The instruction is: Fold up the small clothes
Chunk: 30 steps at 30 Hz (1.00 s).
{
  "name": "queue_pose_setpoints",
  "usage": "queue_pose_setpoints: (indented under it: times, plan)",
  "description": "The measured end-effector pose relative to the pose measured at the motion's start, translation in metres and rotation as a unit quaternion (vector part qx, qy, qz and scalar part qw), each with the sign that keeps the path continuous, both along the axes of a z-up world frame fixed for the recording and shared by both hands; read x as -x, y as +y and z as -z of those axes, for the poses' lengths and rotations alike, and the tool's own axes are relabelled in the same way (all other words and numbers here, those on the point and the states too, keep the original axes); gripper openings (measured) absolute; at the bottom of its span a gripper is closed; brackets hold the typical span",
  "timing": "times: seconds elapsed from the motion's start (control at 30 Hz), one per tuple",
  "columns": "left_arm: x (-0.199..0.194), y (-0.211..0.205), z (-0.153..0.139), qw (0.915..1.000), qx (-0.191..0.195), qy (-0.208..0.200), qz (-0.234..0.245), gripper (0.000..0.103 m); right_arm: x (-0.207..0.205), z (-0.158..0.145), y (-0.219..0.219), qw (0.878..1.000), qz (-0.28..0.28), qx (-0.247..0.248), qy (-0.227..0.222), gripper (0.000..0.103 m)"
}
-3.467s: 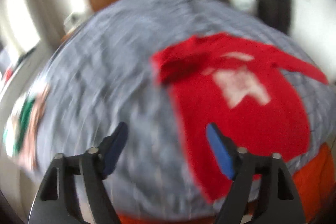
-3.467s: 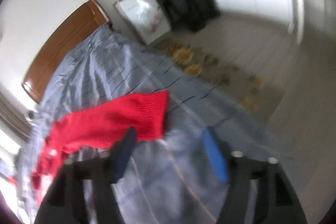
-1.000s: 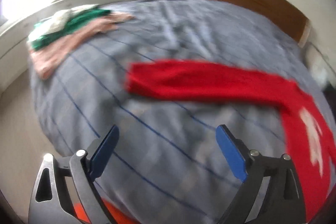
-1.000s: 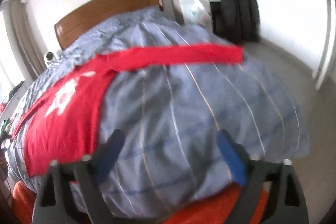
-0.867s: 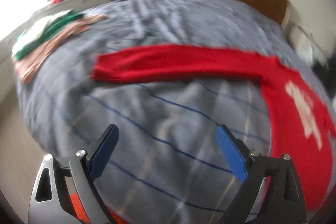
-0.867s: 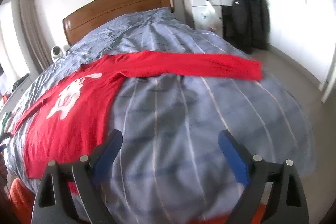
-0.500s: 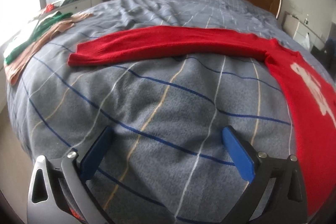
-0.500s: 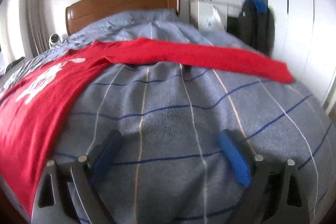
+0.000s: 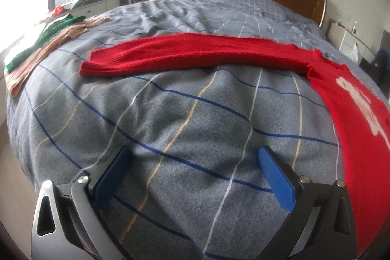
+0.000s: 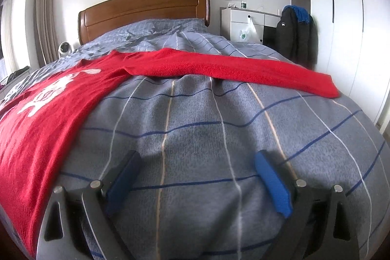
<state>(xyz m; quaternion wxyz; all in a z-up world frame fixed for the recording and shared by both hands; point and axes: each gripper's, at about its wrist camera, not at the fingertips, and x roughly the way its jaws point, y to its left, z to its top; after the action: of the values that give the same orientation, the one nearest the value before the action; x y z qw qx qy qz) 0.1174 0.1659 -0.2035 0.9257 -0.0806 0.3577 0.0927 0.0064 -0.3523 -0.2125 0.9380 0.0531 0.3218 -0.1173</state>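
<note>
While both grippers gape empty | red sweater [image 9: 360, 128] flat | sleeves [image 10: 243, 70] stretched crosswise

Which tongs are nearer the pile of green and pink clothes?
Left. The pile of green and pink clothes lies ahead-left of the left tongs; the right tongs face bare blanket, pile unseen.

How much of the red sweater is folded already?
Done: the red sweater lies flat on the bed, both sleeves stretched out. In hand: nothing; the left gripper and right gripper are open over bare blanket. Left: every fold. Other clothes lie at the bed's edge.
</note>
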Motion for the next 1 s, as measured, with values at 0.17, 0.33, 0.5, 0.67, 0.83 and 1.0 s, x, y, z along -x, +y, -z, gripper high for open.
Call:
queue_pose_setpoints:
  times: [0.17,0.33,0.5,0.67,0.83,1.0]
  plan:
    - [0.0,0.0003,-0.0003,1.0,-0.003,0.001,-0.001,0.103,0.0007,0.0,0.0004,1.0,0.0,0.001,0.0,0.094]
    - [-0.0003,0.0006,-0.0007,1.0,-0.005,0.002,0.0,0.103,0.0007,-0.0002,0.0008,1.0,0.001,0.001,0.0,0.094]
    - [-0.0006,0.0,-0.0004,1.0,-0.008,0.003,0.0,0.103,0.0006,-0.0002,0.0011,1.0,0.001,0.002,0.0,0.094]
    - [0.0,-0.0004,-0.0001,1.0,-0.009,0.002,0.0,0.103,0.0006,-0.0001,0.0013,1.0,0.001,0.002,0.0,0.094]
    - [0.0,0.0002,0.0001,1.0,-0.009,0.002,0.0,0.103,0.0006,-0.0001,0.0017,1.0,0.001,0.003,0.0,0.094]
    - [-0.0001,-0.0008,0.0,1.0,-0.009,0.002,0.0,0.103,0.0006,-0.0001,0.0019,1.0,0.001,0.003,0.0,0.094]
